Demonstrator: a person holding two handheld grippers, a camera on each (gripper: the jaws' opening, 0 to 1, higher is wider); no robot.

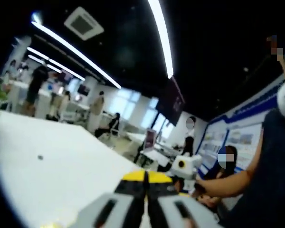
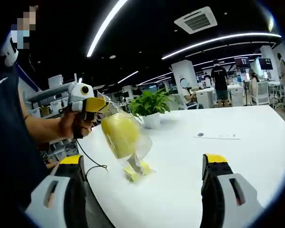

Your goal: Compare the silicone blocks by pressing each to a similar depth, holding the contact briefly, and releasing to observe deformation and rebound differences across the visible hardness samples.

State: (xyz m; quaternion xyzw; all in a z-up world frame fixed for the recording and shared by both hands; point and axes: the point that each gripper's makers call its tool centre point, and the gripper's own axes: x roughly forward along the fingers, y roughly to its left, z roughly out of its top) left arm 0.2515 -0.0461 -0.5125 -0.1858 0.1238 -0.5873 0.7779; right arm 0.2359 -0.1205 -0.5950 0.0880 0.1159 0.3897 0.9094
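Left gripper view. The left gripper (image 1: pixel 146 183) rises from the lower edge with its yellow-tipped jaws pressed together; what, if anything, lies between them is not visible here. Beyond the jaw tips stretches the white table (image 1: pixel 47 166), bare except for a small dark spot. To the right of the jaws a person's hand (image 1: pixel 202 189) holds the other gripper. No silicone sample is seen near these jaws.

Right gripper view. The right gripper (image 2: pixel 145 166) stands with its jaws wide apart, holding nothing. Between and beyond them, over the white table, hangs a clear plastic bag (image 2: pixel 126 137) containing a yellow silicone block (image 2: pixel 119 134). The left gripper enters from the left, gripped by the hand, and its yellow jaws are closed on the bag's upper edge, lifting it so that the block dangles clear while the bag's lower end touches the table. A smaller yellow piece (image 2: pixel 135 172) lies in the bag's bottom, on the table. Probably the bag is held up to bring the samples out; pressing has not begun. A potted plant (image 2: pixel 151 110) stands behind the bag.
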